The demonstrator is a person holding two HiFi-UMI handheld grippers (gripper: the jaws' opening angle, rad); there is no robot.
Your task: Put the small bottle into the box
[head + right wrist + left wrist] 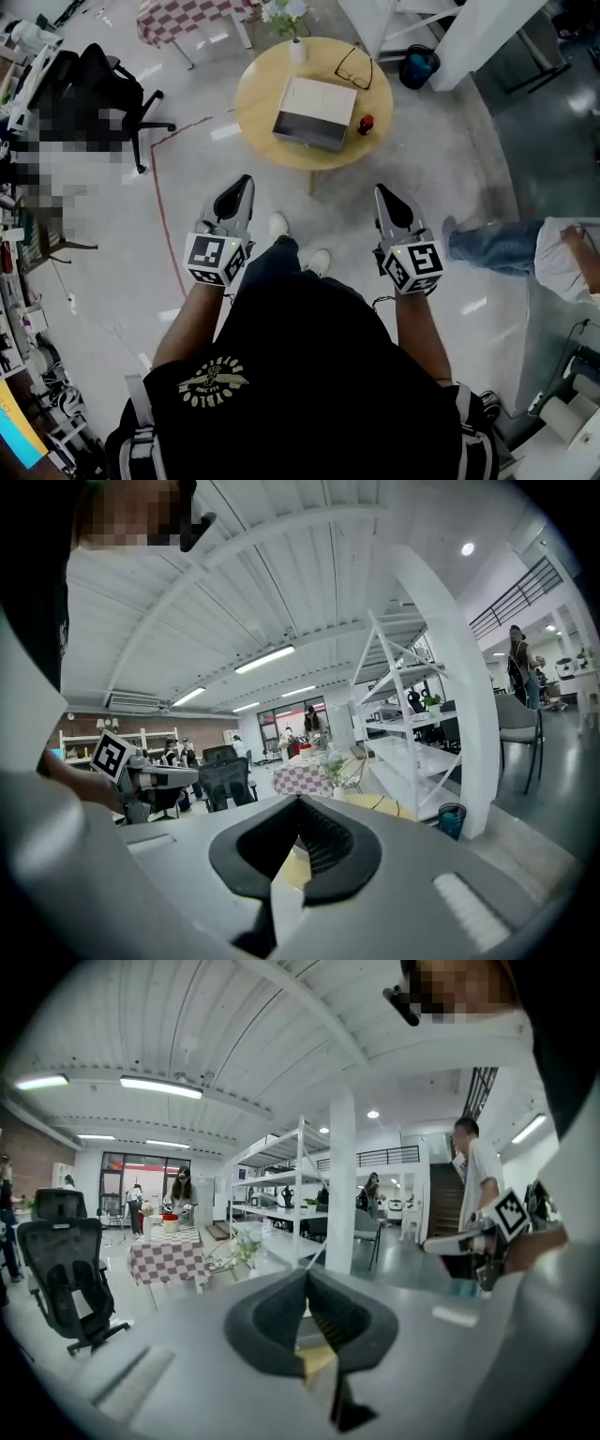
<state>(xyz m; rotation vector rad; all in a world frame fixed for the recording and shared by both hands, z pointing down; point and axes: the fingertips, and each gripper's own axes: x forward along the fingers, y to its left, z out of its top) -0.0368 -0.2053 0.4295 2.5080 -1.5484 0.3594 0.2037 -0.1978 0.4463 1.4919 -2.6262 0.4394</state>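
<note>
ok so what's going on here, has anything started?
A person stands back from a round wooden table, holding the left gripper and the right gripper out toward it, both with fingers closed on nothing. On the table the box sits with the small bottle standing just beside it, plus glasses and a flower vase. Nothing has been picked up yet.
</note>
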